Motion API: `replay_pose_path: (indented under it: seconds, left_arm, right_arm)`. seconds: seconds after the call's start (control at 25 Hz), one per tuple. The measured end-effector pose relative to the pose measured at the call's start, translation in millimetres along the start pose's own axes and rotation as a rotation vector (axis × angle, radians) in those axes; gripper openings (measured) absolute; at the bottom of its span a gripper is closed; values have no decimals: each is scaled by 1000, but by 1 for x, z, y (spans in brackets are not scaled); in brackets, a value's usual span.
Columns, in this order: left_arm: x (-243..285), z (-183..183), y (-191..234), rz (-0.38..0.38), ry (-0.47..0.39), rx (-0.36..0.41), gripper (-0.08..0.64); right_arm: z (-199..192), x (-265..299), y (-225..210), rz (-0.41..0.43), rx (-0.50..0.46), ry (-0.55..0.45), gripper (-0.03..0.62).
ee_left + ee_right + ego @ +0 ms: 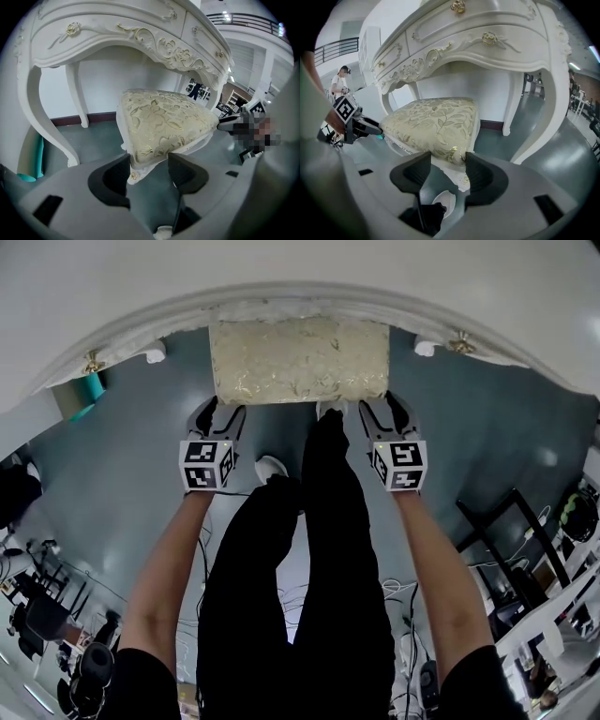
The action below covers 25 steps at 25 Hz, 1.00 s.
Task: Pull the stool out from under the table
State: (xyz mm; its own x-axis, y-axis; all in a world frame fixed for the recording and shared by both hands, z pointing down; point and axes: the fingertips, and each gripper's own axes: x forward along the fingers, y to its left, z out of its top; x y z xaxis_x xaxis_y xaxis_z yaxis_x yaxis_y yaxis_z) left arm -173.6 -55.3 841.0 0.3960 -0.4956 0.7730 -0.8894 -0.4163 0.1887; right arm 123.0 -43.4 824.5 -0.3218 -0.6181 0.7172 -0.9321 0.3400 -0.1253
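Two grippers are engaged, one on each near corner of the stool (298,360). The left gripper (219,412) is closed on the seat's near left corner. In the left gripper view the cream-and-gold cushion (164,122) corner sits wedged between both pads (115,178). The right gripper (384,410) clamps the near right corner in the same way, with cushion edge and white frame between its jaws.

The stool stands on the grey-green floor (122,474) in front of the white table (300,277). Both gripper views show most of the seat forward of the carved table front. In the head view the seat's far edge meets the table's front edge, and how much lies beneath cannot be told.

The stool's legs are hidden under the seat in the head view and cut off by the gripper bodies in both gripper views. The person's black trousers (309,559) cover the floor directly before the stool, with one white shoe (270,467) showing. A teal object (94,386) beside the table's left leg is partly hidden and cannot be identified.
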Motion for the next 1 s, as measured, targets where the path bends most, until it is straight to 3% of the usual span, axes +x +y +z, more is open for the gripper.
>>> replay_pose_path:
  seconds: [0.52,1.0]
  left_arm:
    - [-15,-14,-12,-70,67,30,268]
    - [-28,-24,-19,-9,66,54,250]
  right_arm:
    - [-5,-10,6,28,-14,21,239]
    - [-13,-15,12,51,-21,63,236]
